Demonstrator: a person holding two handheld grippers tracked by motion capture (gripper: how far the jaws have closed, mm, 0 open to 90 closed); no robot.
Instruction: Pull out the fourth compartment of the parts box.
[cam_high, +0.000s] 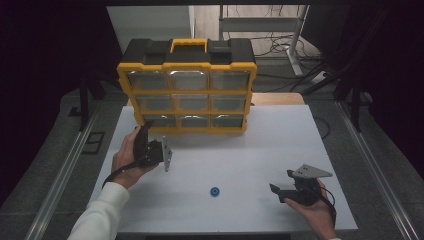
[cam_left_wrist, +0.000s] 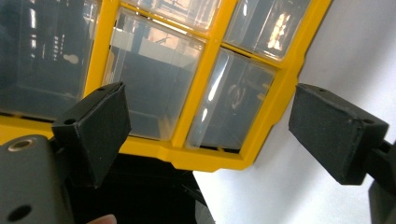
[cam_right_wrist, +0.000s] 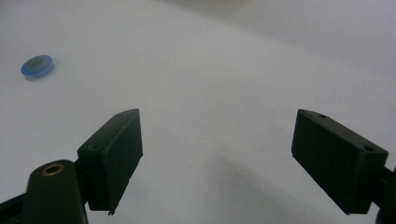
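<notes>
A yellow and black organizer case (cam_high: 187, 82) stands upright at the back of the white table (cam_high: 260, 150), its clear drawers facing me. My left gripper (cam_high: 142, 132) is open and points at the case's bottom left drawer (cam_high: 156, 120), close to it. In the left gripper view the open left gripper (cam_left_wrist: 210, 116) frames the clear drawers (cam_left_wrist: 154, 79) and the case's yellow frame (cam_left_wrist: 196, 93); nothing is between the jaws. A small blue ring (cam_high: 215, 191) lies flat at the front centre. My right gripper (cam_high: 280, 181) is open at the front right. The right gripper (cam_right_wrist: 217, 135) holds nothing, with the blue ring (cam_right_wrist: 37, 66) far left.
Beyond the case a wooden surface (cam_high: 280, 98) meets the table's back edge. Metal rails (cam_high: 65, 165) run along both sides of the table. Bare table lies between the two grippers and right of the case.
</notes>
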